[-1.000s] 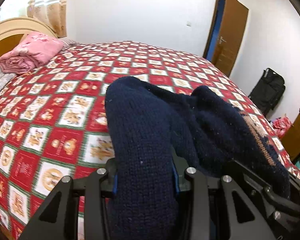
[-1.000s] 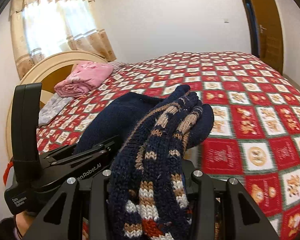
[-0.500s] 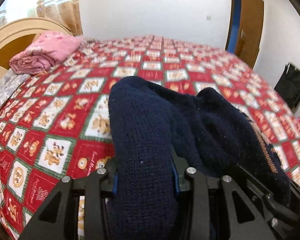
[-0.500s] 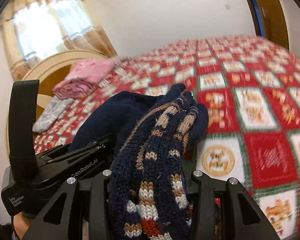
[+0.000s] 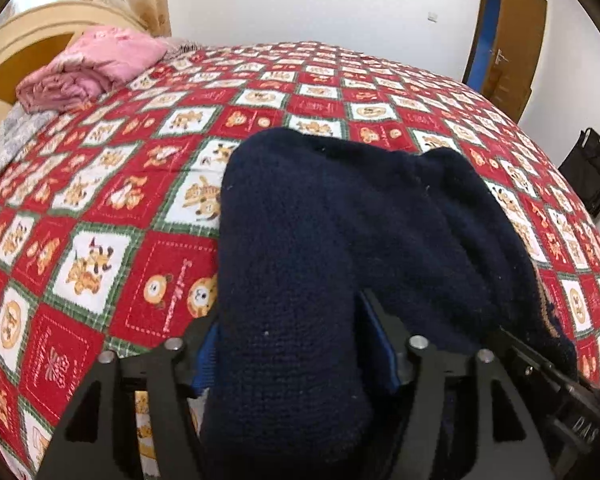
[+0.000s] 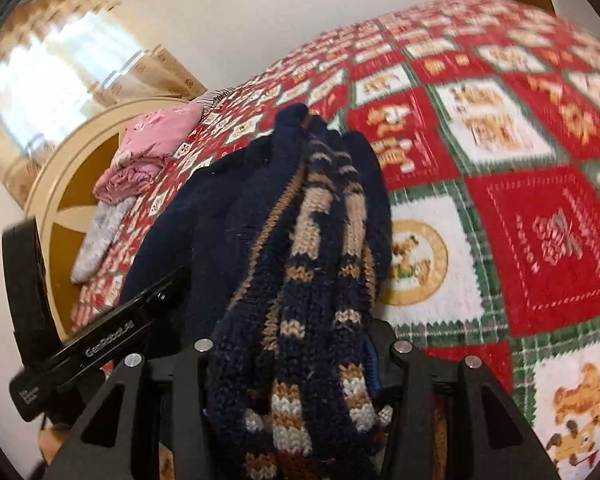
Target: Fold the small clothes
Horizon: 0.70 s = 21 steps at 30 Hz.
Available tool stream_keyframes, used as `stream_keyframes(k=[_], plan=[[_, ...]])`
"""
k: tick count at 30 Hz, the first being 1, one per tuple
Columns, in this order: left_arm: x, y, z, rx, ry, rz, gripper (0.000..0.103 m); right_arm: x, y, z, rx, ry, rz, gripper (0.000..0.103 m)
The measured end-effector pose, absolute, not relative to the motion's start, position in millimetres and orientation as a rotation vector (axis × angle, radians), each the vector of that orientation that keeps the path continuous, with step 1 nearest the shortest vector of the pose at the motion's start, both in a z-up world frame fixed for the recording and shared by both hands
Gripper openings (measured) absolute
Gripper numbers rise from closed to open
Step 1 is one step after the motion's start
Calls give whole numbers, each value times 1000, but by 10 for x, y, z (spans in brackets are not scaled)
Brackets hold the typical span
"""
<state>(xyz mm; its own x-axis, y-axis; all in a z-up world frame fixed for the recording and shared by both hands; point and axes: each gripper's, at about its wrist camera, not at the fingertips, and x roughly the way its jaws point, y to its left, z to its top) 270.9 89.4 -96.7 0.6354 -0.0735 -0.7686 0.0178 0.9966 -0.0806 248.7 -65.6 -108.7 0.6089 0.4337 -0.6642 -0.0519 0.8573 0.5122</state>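
A navy knitted sweater (image 5: pixel 340 208) lies bunched on the red checked bedspread (image 5: pixel 100 220). One plain navy fold of it runs between the fingers of my left gripper (image 5: pixel 292 344). Those jaws are opening, and their blue pads stand wide beside the fold. In the right wrist view the sweater (image 6: pixel 220 220) shows its tan and white striped edge. That edge sits between the fingers of my right gripper (image 6: pixel 296 360), whose jaws are starting to open while the knit still fills them. Both grippers are low over the bed, close side by side.
A folded pink blanket (image 5: pixel 88 68) and a grey cloth (image 5: pixel 8 140) lie by the curved headboard (image 5: pixel 32 32) at the far left. A brown door (image 5: pixel 512 32) and a black bag (image 5: pixel 592 168) stand beyond the bed's right side.
Both grippers have sunk toward the bedspread with the sweater. The left jaws have spread much wider around the navy fold. The right view has rolled, so the bed now looks tilted.
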Motion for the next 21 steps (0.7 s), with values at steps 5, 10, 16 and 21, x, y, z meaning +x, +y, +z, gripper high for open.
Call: stream_keyframes(k=[5,10,16,21], plan=[[2602,1225,-970,-255,960,-124,73,2450,-652,-1069,459,904,317,53],[2277,1357,-935,-285,955,-189,87,2273,-772,-1034,480,916,315,64],[2192,1307,-1192,-390,1032,-281,90,2017,-776,-998,383,911,329,65],[2151,1163,-1152,-368,1014,-284,72,2059,-682,-1029,351,956,296,65]])
